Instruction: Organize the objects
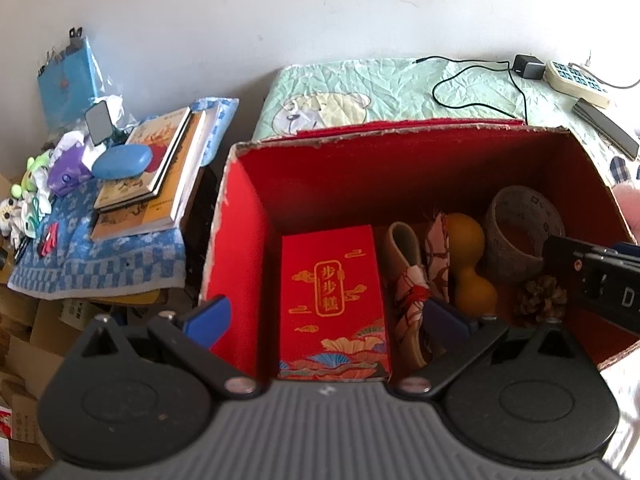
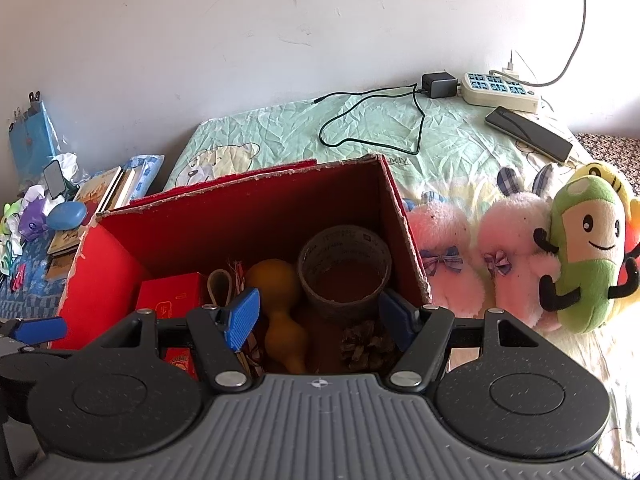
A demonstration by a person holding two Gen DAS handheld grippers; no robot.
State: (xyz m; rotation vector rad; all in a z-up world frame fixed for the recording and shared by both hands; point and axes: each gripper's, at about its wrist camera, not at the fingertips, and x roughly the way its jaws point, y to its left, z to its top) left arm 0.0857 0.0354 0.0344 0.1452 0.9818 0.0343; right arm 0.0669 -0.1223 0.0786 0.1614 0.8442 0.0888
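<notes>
Blue-padded and spread wide, the left tool point(image 1: 326, 318) hovered empty over the near edge of the red cardboard box point(image 1: 240, 240); the right tool point(image 2: 320, 314) stood likewise agape, gripping nothing, just above the box's right half. Nearest inside lay a red gift carton point(image 1: 334, 300) against the left wall; beside it a small patterned shoe point(image 1: 408, 300), then a yellow gourd point(image 2: 280, 312), a pine cone point(image 2: 366, 346) and, farther back, a roll of printed tape point(image 2: 344, 270) standing on its rim. Judging by looks, the gourd would be light, hard and smooth, apt to slip, so its narrow waist seemed the surest hold; the pine cone looked brittle and wanted a gentle pinch across its scales; the tape roll was stiff and could be taken by its wall.

Just right of the box, on the bed point(image 2: 380, 132), lay two pink fluffy slippers point(image 2: 516, 256) and a green plush toy point(image 2: 584, 256), all soft and light; these seemed the likeliest things left to stow, each best squeezed across its middle. Farther off rested a phone point(image 2: 528, 136), a black charger point(image 2: 438, 84) with its cable and a power strip point(image 2: 498, 90) by the wall; away to the left, a stack of books point(image 1: 156, 168) carried a blue case point(image 1: 122, 162).
</notes>
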